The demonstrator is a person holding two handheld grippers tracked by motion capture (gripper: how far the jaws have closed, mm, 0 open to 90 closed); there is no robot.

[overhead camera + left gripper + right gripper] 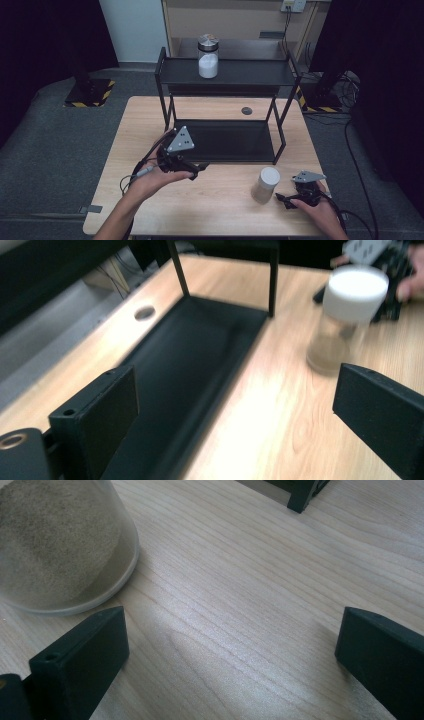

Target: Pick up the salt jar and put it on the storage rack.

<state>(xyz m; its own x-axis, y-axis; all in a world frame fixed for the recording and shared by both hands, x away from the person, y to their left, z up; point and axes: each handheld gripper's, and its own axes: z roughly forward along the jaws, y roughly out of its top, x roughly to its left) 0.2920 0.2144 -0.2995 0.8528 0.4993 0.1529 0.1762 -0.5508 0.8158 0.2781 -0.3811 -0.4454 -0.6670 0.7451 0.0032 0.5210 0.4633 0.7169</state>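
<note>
A clear jar with a white lid (266, 184) and sandy contents stands on the wooden table (215, 205), front right. My right gripper (283, 199) rests just right of it, open; in the right gripper view (230, 635) the jar (60, 545) sits outside the jaws, at upper left. My left gripper (199, 169) hovers at the front left of the black shelf (225, 140), pointing right, open with nothing between its jaws (235, 390). From it the jar (345, 320) shows ahead to the right. A second jar with white powder (208, 57) stands on the top shelf.
The two-tier black shelf rack takes up the table's middle and back; its lower tray (200, 360) lies just beside my left jaw. A cable hole (246, 110) sits behind the rack. One rack foot (302, 495) stands beyond my right gripper. Bare wood lies between the two hands.
</note>
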